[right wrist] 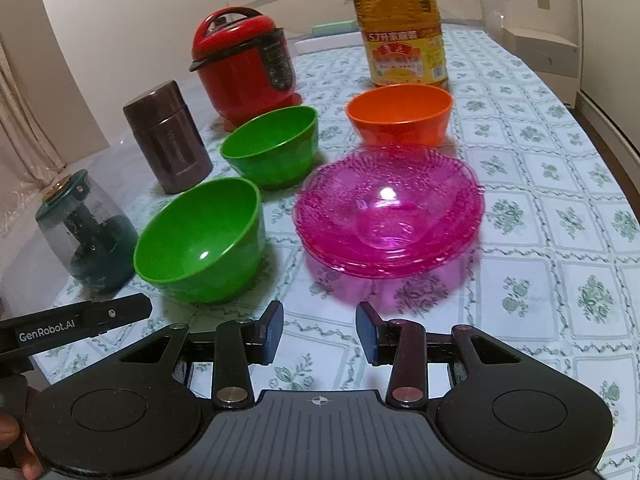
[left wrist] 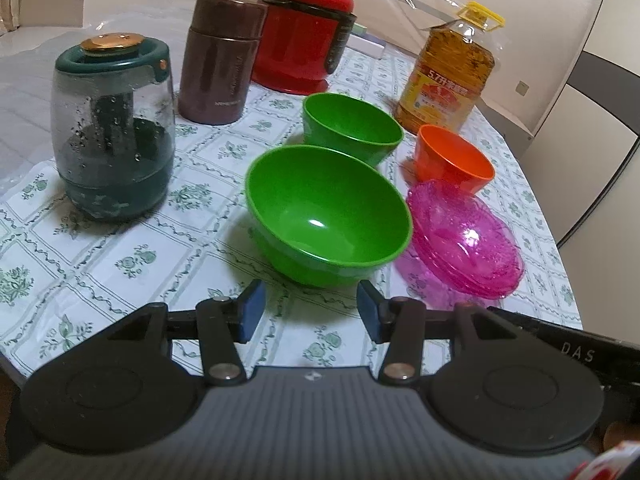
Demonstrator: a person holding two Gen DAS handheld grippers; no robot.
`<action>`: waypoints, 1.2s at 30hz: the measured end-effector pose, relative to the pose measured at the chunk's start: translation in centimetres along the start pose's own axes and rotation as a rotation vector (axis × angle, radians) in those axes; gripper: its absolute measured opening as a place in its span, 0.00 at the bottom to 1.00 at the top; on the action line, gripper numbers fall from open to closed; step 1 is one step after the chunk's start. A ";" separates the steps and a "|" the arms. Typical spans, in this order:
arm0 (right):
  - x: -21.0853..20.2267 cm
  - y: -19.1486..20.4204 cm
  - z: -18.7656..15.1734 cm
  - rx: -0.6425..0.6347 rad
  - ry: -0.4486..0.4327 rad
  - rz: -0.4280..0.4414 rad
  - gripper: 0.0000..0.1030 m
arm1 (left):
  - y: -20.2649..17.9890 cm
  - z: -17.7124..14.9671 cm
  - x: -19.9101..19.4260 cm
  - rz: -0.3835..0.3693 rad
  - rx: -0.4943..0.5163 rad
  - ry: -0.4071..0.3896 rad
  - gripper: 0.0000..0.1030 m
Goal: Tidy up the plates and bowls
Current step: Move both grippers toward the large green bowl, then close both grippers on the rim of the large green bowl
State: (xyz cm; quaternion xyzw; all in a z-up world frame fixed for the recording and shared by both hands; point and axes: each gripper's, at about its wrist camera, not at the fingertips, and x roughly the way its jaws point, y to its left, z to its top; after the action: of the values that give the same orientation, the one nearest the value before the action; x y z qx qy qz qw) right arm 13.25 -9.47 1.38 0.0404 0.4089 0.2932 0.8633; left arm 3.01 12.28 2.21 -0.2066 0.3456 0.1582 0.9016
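My left tongs [left wrist: 310, 312] stand apart with nothing between the pads, and the near green bowl [left wrist: 328, 216] sits straight ahead of them on the tabletop [left wrist: 120, 248], just beyond the tips and not touching. My right tongs [right wrist: 320, 330] are likewise apart and empty, pointed at the stack of pink plates [right wrist: 388, 216], which lies dead ahead of them, close but clear of the pads.

Past the near green bowl, further from my left tongs, stands the second green bowl [left wrist: 352, 128], near it but apart. The orange bowl [right wrist: 400, 114] sits beyond the pink plates as my right tongs see it, just behind their far rim.

The bowls are round, so no long axis matters; what counts is the rim. I judge the left hand is the nearer one for the near green bowl, whose closest rim faces the gap of those tongs squarely. The likely move is to slide one pad inside that rim and one outside, then lift it toward the second green bowl for nesting. The plates seem already stacked.
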 end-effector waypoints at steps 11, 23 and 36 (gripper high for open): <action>1.7 2.4 1.3 -0.029 -0.006 0.034 0.39 | 3.3 2.6 0.9 -0.002 -0.043 -0.001 0.50; 5.3 4.9 3.7 -0.035 0.000 0.039 0.39 | 5.4 5.3 4.0 0.003 -0.080 0.010 0.46; 9.2 5.5 4.3 -0.035 0.038 0.034 0.39 | 6.5 6.0 7.0 -0.036 -0.032 0.022 0.31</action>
State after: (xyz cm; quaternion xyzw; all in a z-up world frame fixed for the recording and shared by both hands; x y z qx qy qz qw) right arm 18.33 0.75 -0.40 0.0268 0.4194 0.3156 0.8508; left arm 8.53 21.81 -0.30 -0.2287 0.3491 0.1451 0.8971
